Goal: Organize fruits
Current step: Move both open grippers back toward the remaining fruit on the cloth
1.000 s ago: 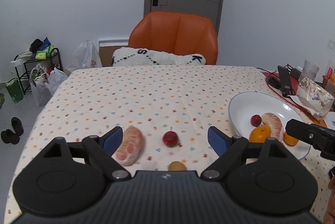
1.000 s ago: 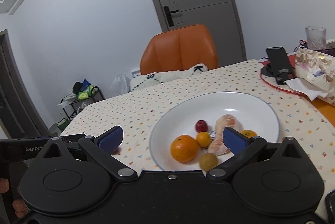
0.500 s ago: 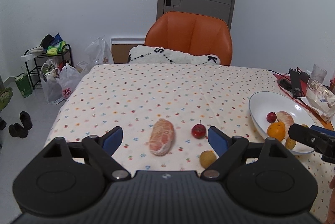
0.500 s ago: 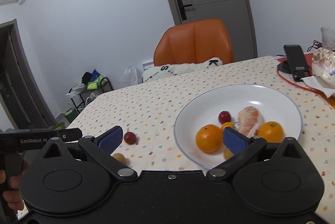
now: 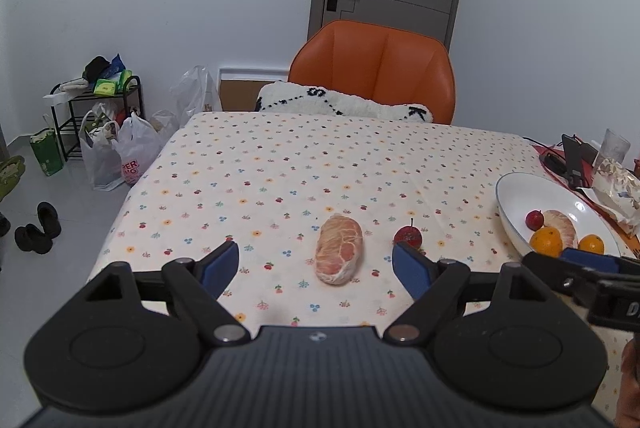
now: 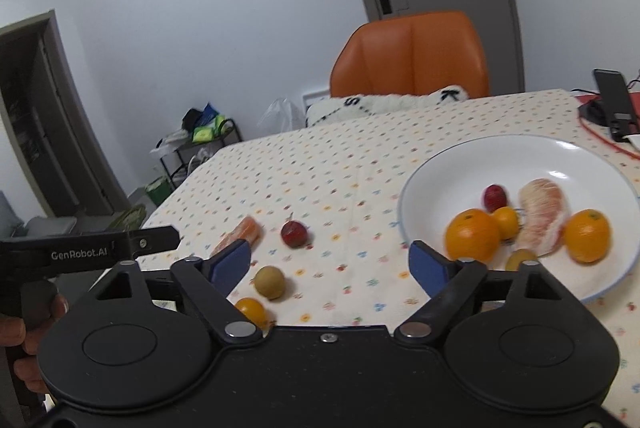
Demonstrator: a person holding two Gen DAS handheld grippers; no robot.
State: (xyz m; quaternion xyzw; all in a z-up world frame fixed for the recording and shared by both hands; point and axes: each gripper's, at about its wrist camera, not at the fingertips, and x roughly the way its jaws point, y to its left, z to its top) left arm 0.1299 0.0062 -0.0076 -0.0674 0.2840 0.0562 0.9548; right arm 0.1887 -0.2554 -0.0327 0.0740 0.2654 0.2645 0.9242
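Left hand-held gripper (image 5: 316, 268): spread, empty, above peeled pomelo segment (image 5: 339, 254). Right hand-held gripper (image 6: 330, 264): spread, empty. White plate (image 6: 448, 163): roughly six fruits, blurred.

On the worktop (image 5: 320, 163), the peeled pomelo piece (image 5: 339, 254) lies left of the small apple (image 5: 408, 236); the plate (image 5: 516, 195) with fruits stands at the right, the chair (image 5: 372, 67) behind.
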